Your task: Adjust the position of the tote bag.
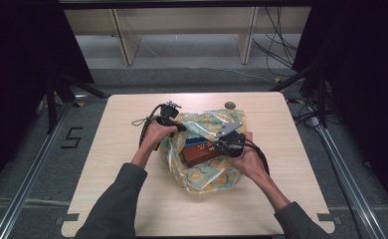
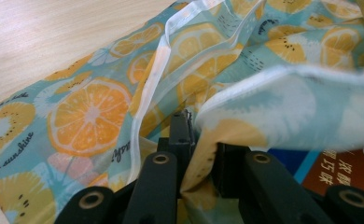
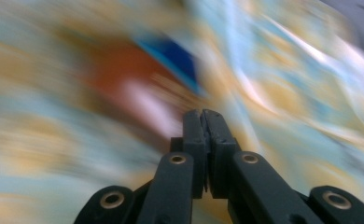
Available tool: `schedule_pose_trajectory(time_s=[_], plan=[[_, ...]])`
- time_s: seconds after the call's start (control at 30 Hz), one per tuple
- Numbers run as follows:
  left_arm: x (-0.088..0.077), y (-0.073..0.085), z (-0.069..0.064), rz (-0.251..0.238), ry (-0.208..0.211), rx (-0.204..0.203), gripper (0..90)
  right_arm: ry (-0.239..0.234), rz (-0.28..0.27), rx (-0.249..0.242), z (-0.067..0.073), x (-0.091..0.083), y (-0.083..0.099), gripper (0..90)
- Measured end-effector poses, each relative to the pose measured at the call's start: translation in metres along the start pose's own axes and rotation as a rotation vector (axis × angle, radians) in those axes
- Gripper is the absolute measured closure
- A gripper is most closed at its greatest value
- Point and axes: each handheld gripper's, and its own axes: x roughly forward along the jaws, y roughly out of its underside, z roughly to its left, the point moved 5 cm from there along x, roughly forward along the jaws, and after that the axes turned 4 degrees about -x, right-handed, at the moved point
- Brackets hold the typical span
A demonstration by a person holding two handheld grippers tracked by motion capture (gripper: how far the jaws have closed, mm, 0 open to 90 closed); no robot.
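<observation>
**Two grippers at the mouth of a fruit-print bag**

Two black jaws of the left gripper (image 2: 196,154) rise from the bottom centre of the left gripper view with a fold of the bag's thin plastic caught between them; the film bunches in the narrow gap, so the gripper pinches the bag's edge. In the right gripper view, the right gripper (image 3: 203,116) has its jaws pressed flat together at lower centre, with nothing visible between them. That picture is badly smeared, showing little beyond patches of orange, pale blue, rust and dark blue.

Just beyond the left jaws, the bag (image 2: 91,112) spreads across the frame, printed with orange slices and kiwi halves on a light blue ground, its translucent rim running from top centre down toward the jaws. At lower right, inside the bag's mouth, a corner of a rust-brown box (image 2: 353,175) with white print sits beside a blue one (image 2: 287,158).

From the high view, the bag (image 1: 207,174) lies at the centre of the pale wooden table (image 1: 122,199). The left gripper (image 1: 179,124) is at the bag's upper-left edge, the right gripper (image 1: 217,146) over its open mouth, where the brown box (image 1: 197,154) and the blue one (image 1: 194,141) show. Both forearms, in grey sleeves, enter from the bottom edge.
</observation>
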Motion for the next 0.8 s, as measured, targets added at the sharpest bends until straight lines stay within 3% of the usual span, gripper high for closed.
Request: schedule_pose_trajectory(time_s=[0.1, 0.13, 0.17, 0.2, 0.23, 0.27, 0.33, 0.4, 0.5, 0.53, 0.57, 0.6, 0.67, 0.7, 0.73, 0.77, 0.8], plan=[[0.005, 0.001, 0.001, -0.008, 0.000, -0.014, 80.5, 0.084, 0.080, 0.047, -0.034, 0.012, 0.021, 90.0], [0.005, 0.001, 0.001, -0.008, 0.000, -0.014, 80.5, 0.084, 0.080, 0.047, -0.034, 0.012, 0.021, 90.0], [0.006, 0.002, 0.002, 0.000, 0.000, -0.002, 80.6, 0.159, 0.116, 0.078, -0.054, 0.016, 0.034, 90.0], [0.006, 0.002, 0.002, 0.000, 0.000, -0.002, 80.6, 0.159, 0.116, 0.078, -0.054, 0.016, 0.034, 90.0], [0.007, 0.003, 0.002, 0.014, -0.009, 0.002, 80.7, 0.165, 0.137, 0.136, -0.067, 0.021, 0.047, 90.0], [0.007, 0.003, 0.002, 0.014, -0.009, 0.002, 80.2, 0.175, 0.137, 0.135, -0.075, 0.025, 0.053, 90.0], [0.013, 0.003, -0.002, -0.013, 0.009, -0.007, 80.1, 0.163, 0.158, 0.164, -0.081, 0.032, 0.064, 90.0], [0.014, 0.003, -0.003, -0.004, 0.011, 0.006, 80.2, 0.142, 0.188, 0.176, -0.082, 0.039, 0.074, 90.0], [0.013, 0.003, -0.003, -0.007, 0.011, 0.002, 79.8, 0.079, 0.166, 0.285, -0.081, 0.043, 0.085, 90.0], [0.013, 0.003, -0.003, -0.007, 0.011, 0.002, 79.7, 0.079, 0.166, 0.285, -0.081, 0.043, 0.085, 90.0], [0.013, 0.002, -0.003, -0.011, 0.015, -0.009, 79.5, 0.034, 0.141, 0.322, -0.080, 0.042, 0.088, 90.0], [0.013, 0.002, -0.004, -0.014, 0.012, -0.011, 79.1, 0.025, 0.128, 0.357, -0.079, 0.040, 0.088, 90.0], [0.012, 0.001, -0.005, -0.014, 0.008, 0.003, 79.1, 0.017, 0.102, 0.374, -0.082, 0.030, 0.086, 89.5], [0.011, 0.000, -0.006, -0.022, 0.011, -0.012, 78.1, 0.040, 0.033, 0.363, -0.083, 0.027, 0.081, 88.7], [0.010, -0.001, -0.006, -0.021, 0.010, -0.009, 77.6, 0.017, 0.043, 0.366, -0.082, 0.016, 0.075, 88.0], [0.010, -0.001, -0.006, -0.021, 0.010, -0.009, 77.4, 0.020, -0.022, 0.369, -0.081, 0.010, 0.067, 87.8], [0.009, -0.002, -0.007, -0.022, 0.008, 0.007, 77.4, 0.019, -0.036, 0.347, -0.079, 0.001, 0.061, 87.4]])
